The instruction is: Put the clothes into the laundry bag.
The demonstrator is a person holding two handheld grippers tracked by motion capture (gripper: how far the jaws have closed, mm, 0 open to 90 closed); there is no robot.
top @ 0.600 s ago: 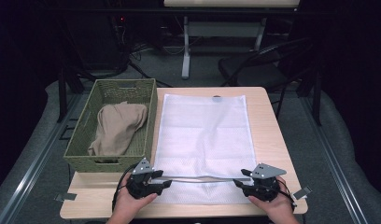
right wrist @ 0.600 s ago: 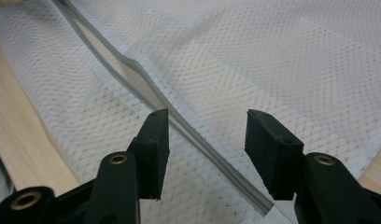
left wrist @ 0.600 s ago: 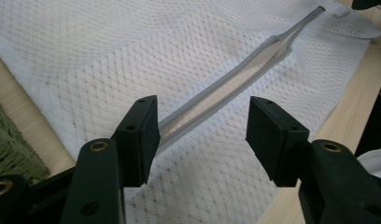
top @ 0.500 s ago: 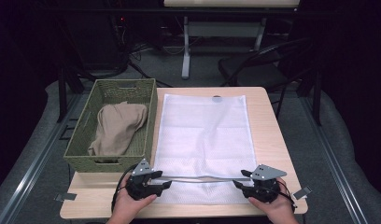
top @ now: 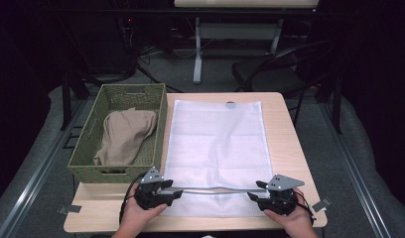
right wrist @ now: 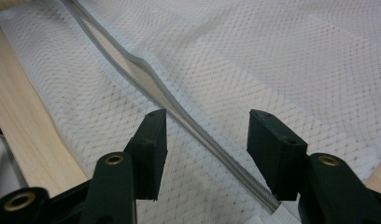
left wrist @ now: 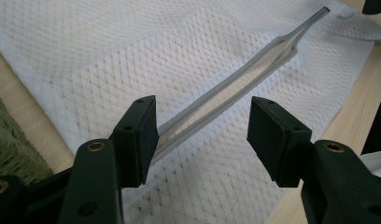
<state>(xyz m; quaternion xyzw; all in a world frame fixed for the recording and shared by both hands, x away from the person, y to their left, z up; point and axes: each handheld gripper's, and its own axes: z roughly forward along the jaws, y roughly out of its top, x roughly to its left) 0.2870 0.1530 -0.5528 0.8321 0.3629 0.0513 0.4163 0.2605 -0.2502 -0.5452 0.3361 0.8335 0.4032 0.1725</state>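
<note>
The light wooden table [top: 285, 139] has rounded corners and stands on a grey carpet floor [top: 369, 163], in a dark room. Behind the table there is one dark folding chair [top: 270, 74] and the white leg of another piece of furniture [top: 197, 59]. On the table I count one white mesh laundry bag [top: 218, 148], lying flat in the middle, and one green woven basket [top: 91, 148] just beside its left edge. Inside the basket lies one beige folded cloth [top: 123, 136]. One grey zipper strip [top: 215, 189] runs across the bag near the front edge of the table, and it looks a little parted in the gripper views. There are two grippers, one in each hand of the person. The left gripper [top: 168, 192] is at the left end of the zipper strip, and in the left gripper view [left wrist: 202, 135] its jaws stand wide apart, with the strip passing between them close to the left jaw; it holds nothing. The right gripper [top: 257, 196] is at the right end, and in the right gripper view [right wrist: 207, 149] its jaws are also wide apart over the strip, gripping nothing.
</note>
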